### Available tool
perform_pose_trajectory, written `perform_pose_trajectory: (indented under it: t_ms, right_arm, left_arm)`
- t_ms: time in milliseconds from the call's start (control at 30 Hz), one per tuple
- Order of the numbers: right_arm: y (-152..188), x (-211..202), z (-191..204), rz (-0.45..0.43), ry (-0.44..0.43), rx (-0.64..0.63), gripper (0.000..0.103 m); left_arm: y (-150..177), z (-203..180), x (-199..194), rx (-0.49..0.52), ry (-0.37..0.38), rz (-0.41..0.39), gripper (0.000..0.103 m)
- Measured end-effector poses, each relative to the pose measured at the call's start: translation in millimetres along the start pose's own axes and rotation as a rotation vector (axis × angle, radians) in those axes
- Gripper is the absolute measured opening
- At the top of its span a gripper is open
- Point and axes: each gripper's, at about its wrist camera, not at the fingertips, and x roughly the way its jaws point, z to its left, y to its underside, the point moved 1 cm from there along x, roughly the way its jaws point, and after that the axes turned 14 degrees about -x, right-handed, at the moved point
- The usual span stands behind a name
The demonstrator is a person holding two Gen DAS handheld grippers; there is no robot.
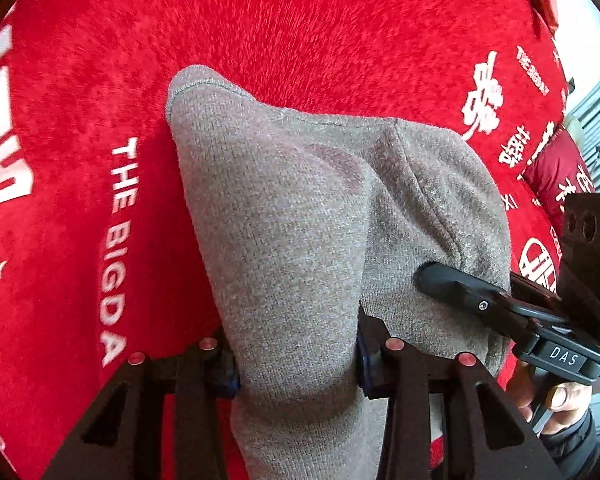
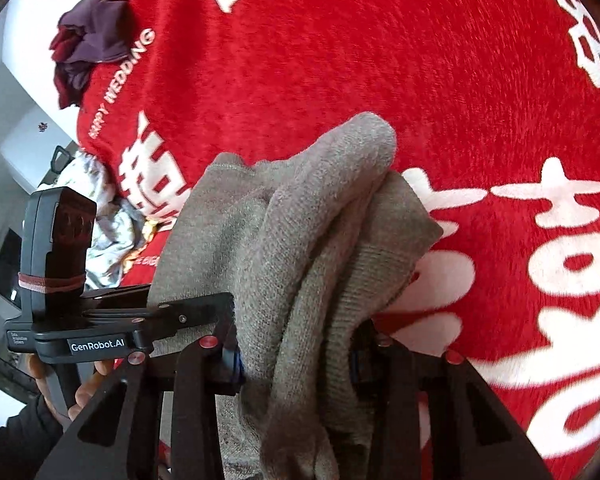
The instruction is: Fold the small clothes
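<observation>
Socks (image 1: 300, 216), 2 grey ones, hang bunched over the red blanket (image 1: 260, 20). My left gripper (image 1: 296, 364) pinches them. My right gripper (image 2: 296, 360) clamps them too.

Left tool (image 1: 296, 364) and right tool (image 2: 296, 356) both appear clamped, side by side.

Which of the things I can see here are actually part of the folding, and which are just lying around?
Part of the job:
- grey sock, bunched up
- left hand-held gripper, closed on the sock
- right hand-held gripper, also closed on it

Just lying about:
- red blanket with white lettering, underneath everything
- dark purple and maroon clothes at the blanket's edge
- pale crumpled fabric beside the blanket
</observation>
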Motion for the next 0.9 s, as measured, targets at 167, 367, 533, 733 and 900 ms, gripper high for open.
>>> perform_pose_trajectory:
  t_ms: [167, 367, 533, 733, 900]
  right_arm:
    - [27, -26, 46, 0.010, -0.003, -0.035, 0.040]
    - [71, -31, 79, 0.032, -0.002, -0.049, 0.040]
    - [95, -26, 89, 0.047, 0.012, -0.064, 0.040]
    - [115, -2, 81, 0.077, 0.009, -0.052, 0.040]
    - [122, 6, 61, 0.062, -0.027, 0.035, 0.041]
  left_arm:
    - [45, 9, -39, 0.016, -0.011, -0.011, 0.042]
    - [100, 20, -55, 0.028, -0.057, -0.016, 0.042]
    - [129, 31, -47, 0.020, -0.074, -0.022, 0.042]
    - [143, 61, -22, -0.066, -0.039, 0.010, 0.043]
    - [147, 74, -12, -0.100, -0.004, -0.010, 0.059]
